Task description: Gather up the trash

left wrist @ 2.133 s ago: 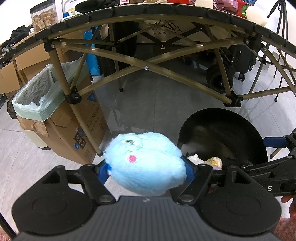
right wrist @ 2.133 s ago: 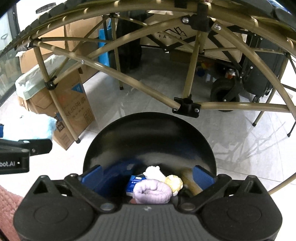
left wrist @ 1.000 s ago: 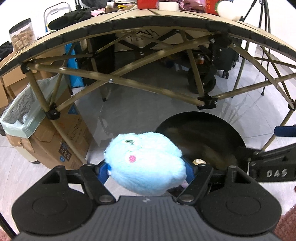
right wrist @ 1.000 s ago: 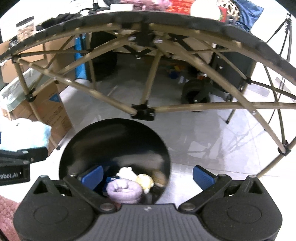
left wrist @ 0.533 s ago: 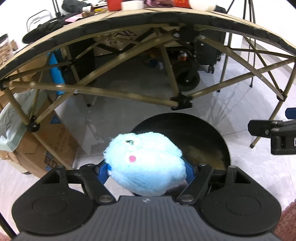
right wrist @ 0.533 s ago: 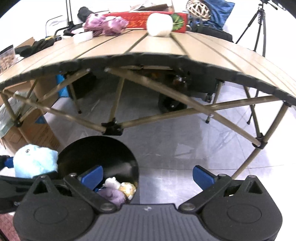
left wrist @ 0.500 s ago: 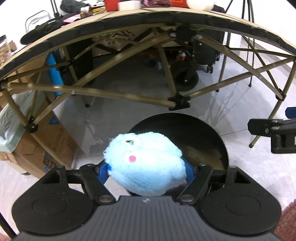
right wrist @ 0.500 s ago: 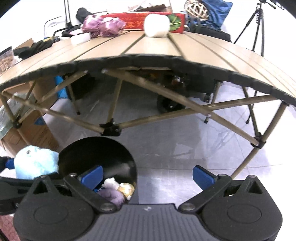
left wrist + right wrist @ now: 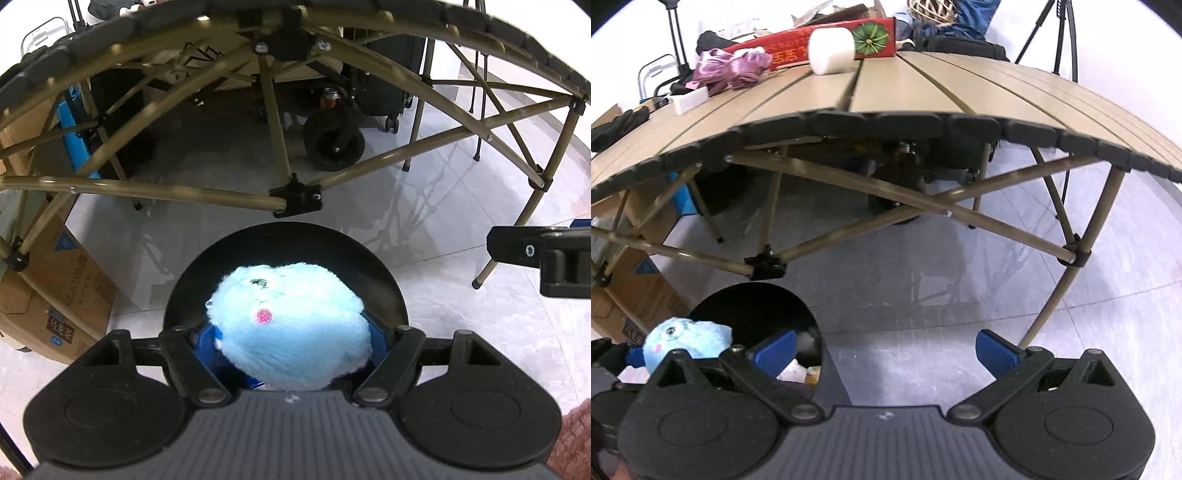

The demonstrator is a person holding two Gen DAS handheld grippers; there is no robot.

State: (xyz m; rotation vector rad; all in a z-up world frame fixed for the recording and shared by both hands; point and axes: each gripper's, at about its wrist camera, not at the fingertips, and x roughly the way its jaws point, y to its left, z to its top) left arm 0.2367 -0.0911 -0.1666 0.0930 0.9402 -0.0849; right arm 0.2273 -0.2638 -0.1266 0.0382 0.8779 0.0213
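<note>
My left gripper [image 9: 295,334] is shut on a fluffy light-blue plush toy [image 9: 291,325] with a pink cheek dot, held right over the mouth of a round black bin [image 9: 286,240] on the floor. The right wrist view catches the same plush toy [image 9: 685,341] and the black bin [image 9: 753,314] at lower left, with white and yellow bits [image 9: 805,365] inside it. My right gripper [image 9: 886,350] stands open over bare floor to the right of the bin, nothing between its blue pads [image 9: 997,352].
A folding table [image 9: 923,99] with a tan slatted top and crossed metal legs [image 9: 177,192] stands just beyond the bin. On it lie a white roll [image 9: 831,50], a red box [image 9: 820,44] and purple cloth [image 9: 731,68]. Cardboard boxes [image 9: 55,288] stand at left, a wheeled cart [image 9: 334,140] behind.
My left gripper carried the plush toy rightwards until it hangs over the bin. The right gripper drew away to the right and rose, so the tabletop now shows.
</note>
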